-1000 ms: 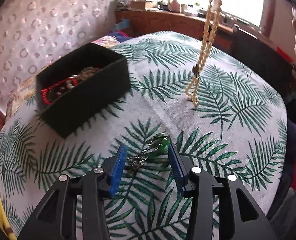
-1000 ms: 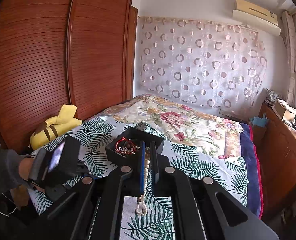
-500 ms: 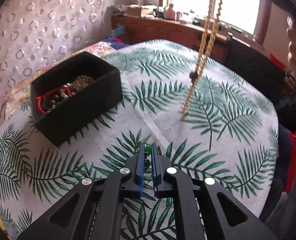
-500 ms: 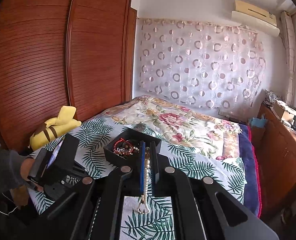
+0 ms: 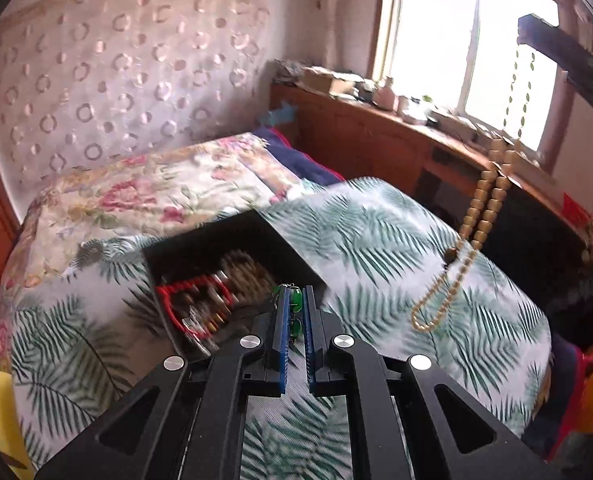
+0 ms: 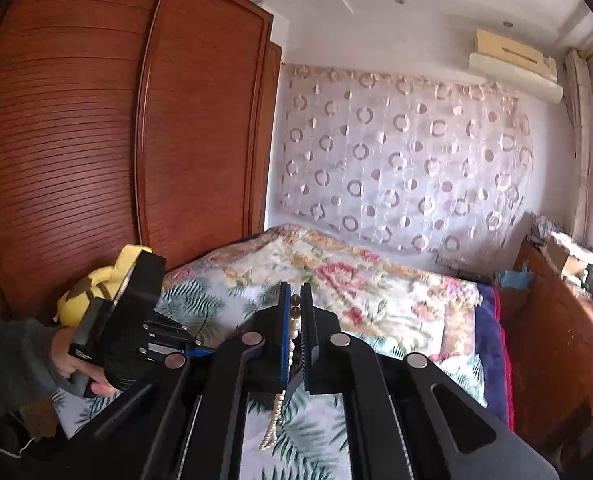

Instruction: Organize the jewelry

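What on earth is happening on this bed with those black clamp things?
A person is tidying jewelry using two hand-held black grippers. The left gripper is shut on a small green-beaded piece of jewelry, held just in front of an open black box that already holds a red bead bracelet and other pieces. The right gripper is shut on a long cream bead necklace, which dangles above the palm-leaf bedspread. Neither piece is in the box yet.

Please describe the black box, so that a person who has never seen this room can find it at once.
On the bed, find the palm-leaf cloth. The black box stands on it, an open, dark rectangle just beyond the left gripper. Only it holds jewelry: a red cord and beads.
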Tool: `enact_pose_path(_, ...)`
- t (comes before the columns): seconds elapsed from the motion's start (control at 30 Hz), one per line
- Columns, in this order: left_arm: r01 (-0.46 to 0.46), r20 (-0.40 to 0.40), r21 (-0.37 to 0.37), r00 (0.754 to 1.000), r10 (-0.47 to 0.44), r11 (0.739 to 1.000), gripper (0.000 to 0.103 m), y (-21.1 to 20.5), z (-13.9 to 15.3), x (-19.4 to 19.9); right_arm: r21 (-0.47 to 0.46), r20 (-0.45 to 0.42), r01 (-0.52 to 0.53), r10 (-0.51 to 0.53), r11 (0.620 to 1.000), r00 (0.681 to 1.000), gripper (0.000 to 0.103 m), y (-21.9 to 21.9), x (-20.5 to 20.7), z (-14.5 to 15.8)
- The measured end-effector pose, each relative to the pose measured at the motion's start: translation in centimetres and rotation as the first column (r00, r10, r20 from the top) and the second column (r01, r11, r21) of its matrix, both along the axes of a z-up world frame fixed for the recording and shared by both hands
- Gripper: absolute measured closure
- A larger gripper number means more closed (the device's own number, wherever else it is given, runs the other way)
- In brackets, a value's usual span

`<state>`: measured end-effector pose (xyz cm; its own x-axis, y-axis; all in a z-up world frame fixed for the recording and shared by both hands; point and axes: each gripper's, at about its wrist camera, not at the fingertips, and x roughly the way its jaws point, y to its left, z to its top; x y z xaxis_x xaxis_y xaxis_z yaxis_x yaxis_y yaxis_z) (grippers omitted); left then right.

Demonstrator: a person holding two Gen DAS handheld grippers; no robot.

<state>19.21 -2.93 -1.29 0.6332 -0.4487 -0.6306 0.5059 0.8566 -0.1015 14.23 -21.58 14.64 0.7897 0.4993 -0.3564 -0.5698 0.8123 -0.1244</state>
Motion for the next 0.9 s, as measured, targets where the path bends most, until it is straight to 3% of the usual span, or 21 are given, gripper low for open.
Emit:
enact_pose_path(0.27,-0.112,-0.03,-0.004,0.993,0.112,0.994,0.095,1.7,-0.5,4.4,-0.013,-0.004,-0.012,0.012,1.0,1.0,0.098,3.1,4.1,2.0)
enact_pose_path(0.4,-0.152,-0.036,-0.021,0.988,0.151,0.988,0.07,3.0,-1.5,4.3,-0.036,-0.027,-0.012,0.011,0.999,1.0,0.098,4.9,6.1,1.1)
enact_pose_path(0.47,-0.168,-0.033,-0.019,0.985,0.168,0.986,0.063,3.5,-1.9,3.9,-0.056,-0.056,-0.018,0.014,0.998,0.998,0.098,5.7,7.3,0.1)
enact_pose_path(0.53,-0.201,-0.025,-0.002,0.979,0.201,0.98,0.049,4.2,-2.3,3.3,-0.078,-0.09,-0.016,0.009,0.997,0.996,0.098,6.6,8.2,-1.6)
enact_pose_path(0.6,-0.235,-0.006,0.008,0.972,0.235,0.972,0.029,4.8,-2.4,2.5,-0.093,-0.122,-0.02,0.009,0.995,0.993,0.098,7.3,8.8,-3.4)
enact_pose_path(0.77,-0.303,0.03,0.018,0.953,0.303,0.953,0.011,6.3,-2.2,0.6,-0.108,-0.222,-0.035,0.01,0.994,0.975,0.097,8.7,9.7,-8.2)
enact_pose_path(0.9,-0.347,0.069,0.008,0.936,0.346,0.938,0.007,6.7,-1.3,-1.1,-0.115,-0.294,-0.038,0.003,0.993,0.956,0.096,9.7,10.4,-11.4)
